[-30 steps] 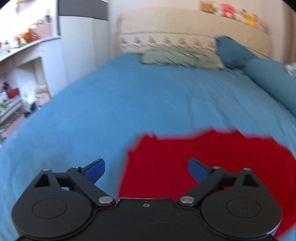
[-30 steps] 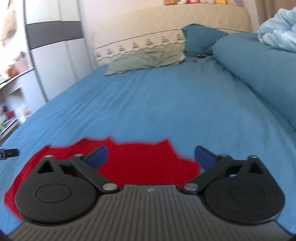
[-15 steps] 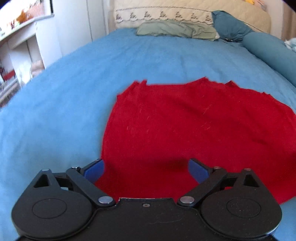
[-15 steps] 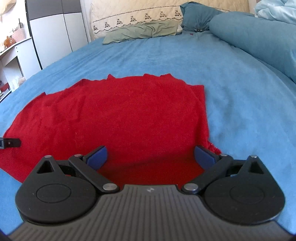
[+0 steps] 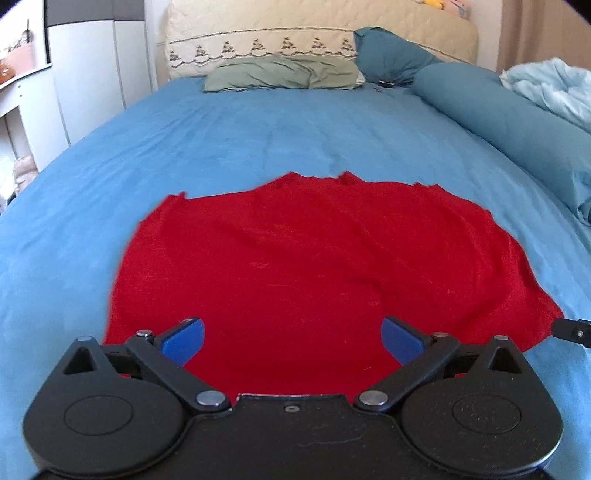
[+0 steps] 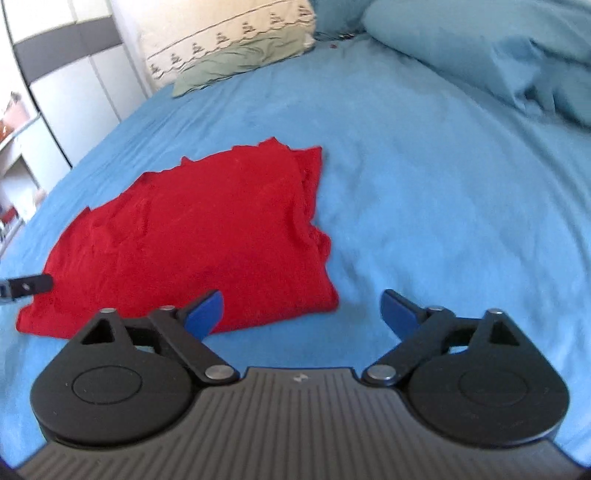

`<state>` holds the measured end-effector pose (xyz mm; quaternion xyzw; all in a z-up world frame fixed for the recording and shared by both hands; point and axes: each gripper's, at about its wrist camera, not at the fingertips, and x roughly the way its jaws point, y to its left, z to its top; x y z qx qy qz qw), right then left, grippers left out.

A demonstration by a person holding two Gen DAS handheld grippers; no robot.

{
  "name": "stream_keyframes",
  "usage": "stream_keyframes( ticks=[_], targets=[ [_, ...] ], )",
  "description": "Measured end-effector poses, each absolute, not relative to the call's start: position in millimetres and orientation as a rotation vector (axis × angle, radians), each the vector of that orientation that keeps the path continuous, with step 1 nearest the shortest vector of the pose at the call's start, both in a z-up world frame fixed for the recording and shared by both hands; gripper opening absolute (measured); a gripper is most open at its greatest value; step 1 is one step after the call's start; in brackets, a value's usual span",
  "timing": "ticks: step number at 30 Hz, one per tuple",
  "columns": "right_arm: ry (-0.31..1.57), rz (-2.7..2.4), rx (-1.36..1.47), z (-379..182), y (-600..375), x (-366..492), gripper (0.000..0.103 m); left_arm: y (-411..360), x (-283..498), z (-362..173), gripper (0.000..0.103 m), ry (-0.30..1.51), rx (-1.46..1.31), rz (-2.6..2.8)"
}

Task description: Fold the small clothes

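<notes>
A red garment [image 5: 325, 266] lies spread flat on the blue bedsheet [image 5: 258, 129]; it also shows in the right wrist view [image 6: 192, 229], with a rumpled fold along its right edge. My left gripper [image 5: 292, 341] is open and empty, hovering over the garment's near edge. My right gripper [image 6: 302, 312] is open and empty, above the sheet beside the garment's near right corner. A tip of the right gripper shows at the right edge of the left wrist view [image 5: 572, 332]. A tip of the left gripper shows at the left edge of the right wrist view [image 6: 26, 287].
A green pillow [image 5: 280, 75] and a beige headboard [image 5: 317, 33] stand at the bed's far end. A teal bolster [image 5: 517, 122] and a light blue duvet [image 5: 546, 88] lie along the right side. White cabinets [image 5: 92, 66] stand to the left.
Both grippers have lifted and drawn back from the garment. The right gripper has swung right, off the cloth and over bare sheet. Both stay open.
</notes>
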<state>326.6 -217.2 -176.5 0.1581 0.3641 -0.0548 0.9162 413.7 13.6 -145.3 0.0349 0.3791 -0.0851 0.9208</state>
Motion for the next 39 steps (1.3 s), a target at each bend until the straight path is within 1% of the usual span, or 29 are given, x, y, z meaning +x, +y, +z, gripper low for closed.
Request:
stream_keyframes(
  ticks=[4, 6, 13, 16, 19, 21, 22, 23, 25, 28, 31, 35, 37, 39],
  targets=[
    [0.707, -0.139, 0.385, -193, -221, 328, 0.093, 1, 423, -157, 0.103, 0.752, 0.087, -0.15],
    [0.67, -0.147, 0.407, -199, -221, 330, 0.087, -3, 432, -162, 0.103, 0.747, 0.093, -0.133],
    [0.623, -0.116, 0.361, -212, -202, 339, 0.084, -6, 464, -182, 0.103, 0.776, 0.069, -0.078],
    [0.608, -0.154, 0.397, -213, -203, 338, 0.076, -3, 468, -190, 0.103, 0.809, 0.065, -0.068],
    [0.616, -0.19, 0.376, -212, -200, 340, 0.061, -5, 470, -196, 0.103, 0.819, 0.088, -0.069],
    [0.627, -0.219, 0.381, -209, -199, 342, 0.038, -6, 474, -198, 0.103, 0.833, 0.089, -0.071],
    [0.64, -0.234, 0.411, -207, -200, 344, 0.033, -6, 477, -197, 0.103, 0.845, 0.093, -0.074],
    [0.652, -0.244, 0.442, -203, -200, 347, 0.031, -6, 480, -196, 0.103, 0.858, 0.094, -0.078],
    [0.67, -0.275, 0.485, -188, -197, 355, 0.029, -1, 483, -193, 0.103, 0.883, 0.075, -0.093],
    [0.607, -0.24, 0.508, -148, -183, 368, 0.029, 14, 481, -181, 0.103, 0.888, 0.024, -0.12],
    [0.534, -0.105, 0.489, -94, -142, 394, 0.028, 43, 471, -168, 0.103, 0.863, 0.014, -0.116],
    [0.493, 0.194, 0.448, -54, -58, 432, 0.028, 95, 447, -159, 0.103, 0.839, 0.026, -0.094],
    [0.572, 0.402, 0.396, -57, -7, 453, 0.027, 119, 432, -162, 0.103, 0.834, 0.045, -0.075],
    [0.751, 0.54, 0.292, -84, 51, 475, 0.027, 139, 419, -168, 0.103, 0.844, 0.056, -0.057]
  ],
)
